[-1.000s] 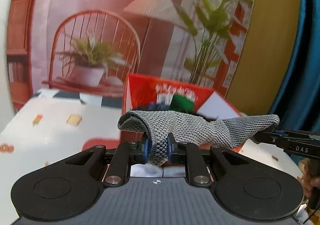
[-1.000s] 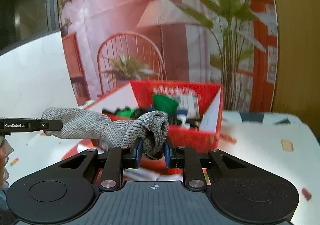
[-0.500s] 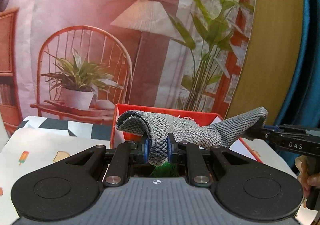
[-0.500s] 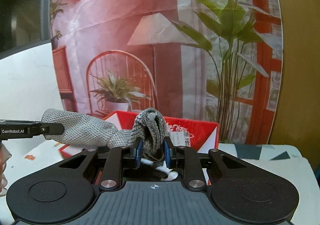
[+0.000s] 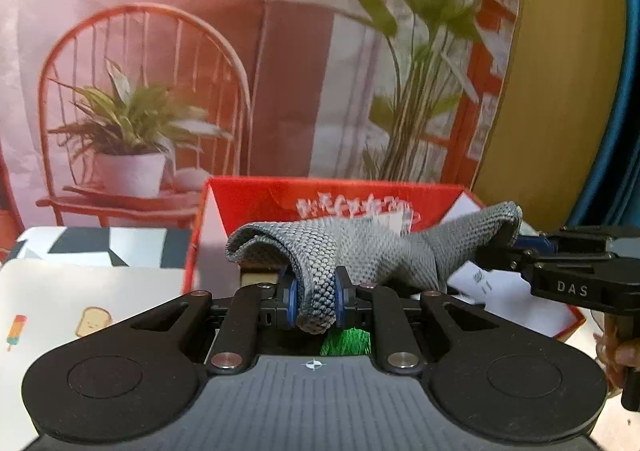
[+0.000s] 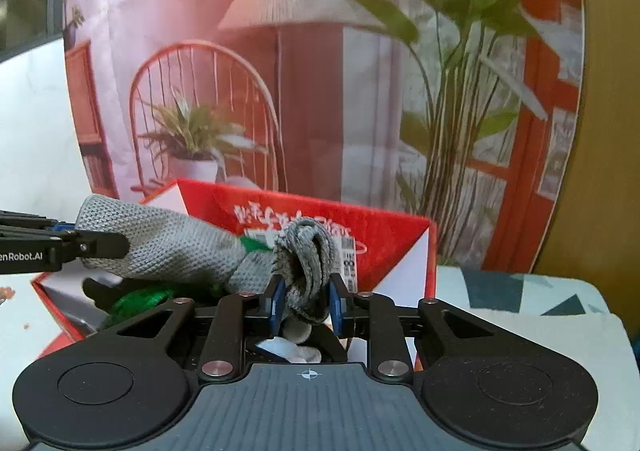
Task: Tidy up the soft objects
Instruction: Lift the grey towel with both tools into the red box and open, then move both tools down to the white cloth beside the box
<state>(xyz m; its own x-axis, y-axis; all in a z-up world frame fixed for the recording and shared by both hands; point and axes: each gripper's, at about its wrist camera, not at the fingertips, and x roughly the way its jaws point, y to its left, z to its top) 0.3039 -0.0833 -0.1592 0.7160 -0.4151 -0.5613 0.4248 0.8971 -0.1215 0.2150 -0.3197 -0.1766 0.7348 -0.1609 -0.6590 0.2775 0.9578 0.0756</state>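
Observation:
A grey knitted cloth point(image 5: 360, 251) hangs stretched between my two grippers, just above the open red box point(image 5: 280, 195). My left gripper point(image 5: 315, 301) is shut on one bunched end. My right gripper point(image 6: 306, 301) is shut on the other bunched end of the cloth point(image 6: 168, 247). The right gripper also shows at the right of the left wrist view point(image 5: 520, 255). The left gripper also shows at the left of the right wrist view point(image 6: 92, 245). The red box point(image 6: 384, 227) holds green point(image 6: 136, 299), black and white soft items, mostly hidden.
The box stands on a table with a white patterned cover point(image 5: 80, 291). A printed backdrop of a chair, potted plant and lamp point(image 5: 160, 91) stands right behind the box. A yellow wall point(image 5: 560, 91) and blue curtain point(image 5: 628, 131) are at the right.
Both grippers have moved forward with the cloth and now hold it over the box's opening; the box looks larger and closer. The cloth has sagged lower between them.

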